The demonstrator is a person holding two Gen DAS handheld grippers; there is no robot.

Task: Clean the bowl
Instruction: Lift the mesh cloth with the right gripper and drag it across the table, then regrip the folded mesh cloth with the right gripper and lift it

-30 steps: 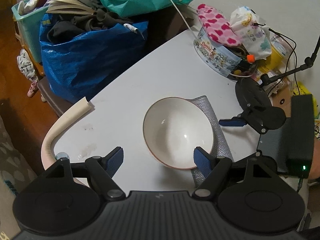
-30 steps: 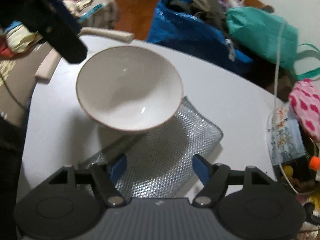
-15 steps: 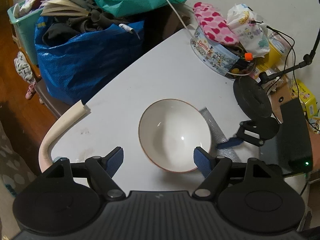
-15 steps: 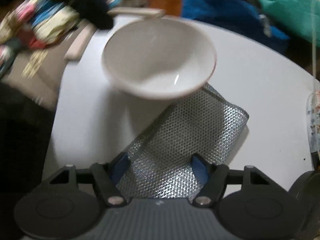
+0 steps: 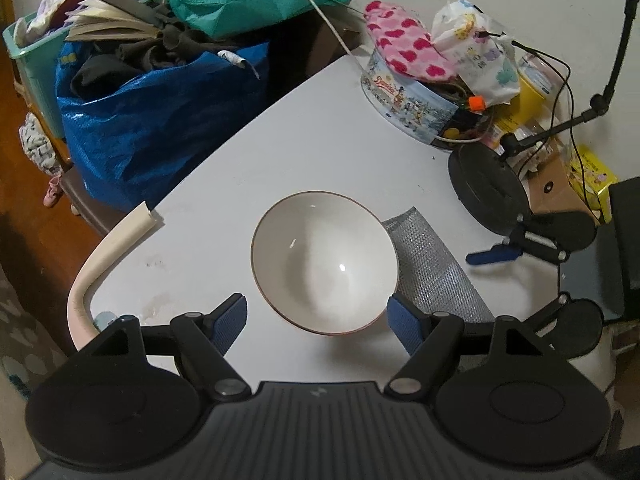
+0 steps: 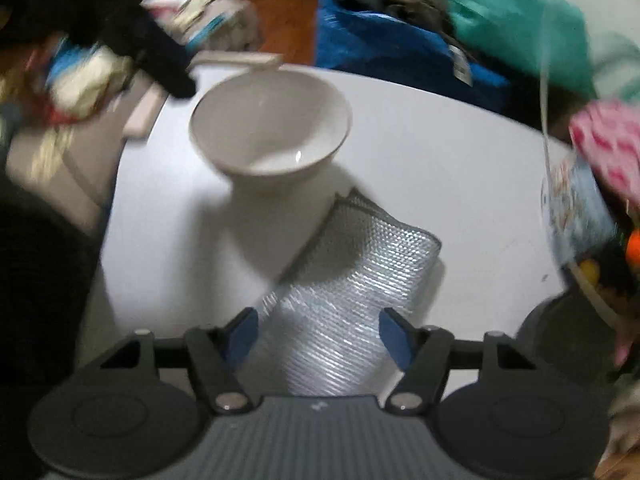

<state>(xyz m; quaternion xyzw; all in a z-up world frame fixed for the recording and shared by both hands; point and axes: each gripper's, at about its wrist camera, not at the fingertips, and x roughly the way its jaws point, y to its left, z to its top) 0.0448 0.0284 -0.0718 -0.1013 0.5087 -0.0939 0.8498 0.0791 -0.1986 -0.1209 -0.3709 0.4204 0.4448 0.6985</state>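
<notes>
A white bowl with a brown rim stands upright on the white table; it also shows in the right wrist view. A silver mesh scrubbing cloth lies flat beside it. My left gripper is open just in front of the bowl, a finger on each side of its near edge. My right gripper is open and low over the near end of the cloth; the blurred view does not show whether it touches. The right gripper also shows in the left wrist view.
A printed round tin with cloth and bags stands at the back right, with a black stand base and cables. A blue bag of clothes sits beyond the table's left edge. A beige foam strip curls along the near-left edge.
My right gripper has drawn back from the bowl and now sits over the near end of the cloth. My left gripper has pulled back and risen slightly. The bowl stays put.
</notes>
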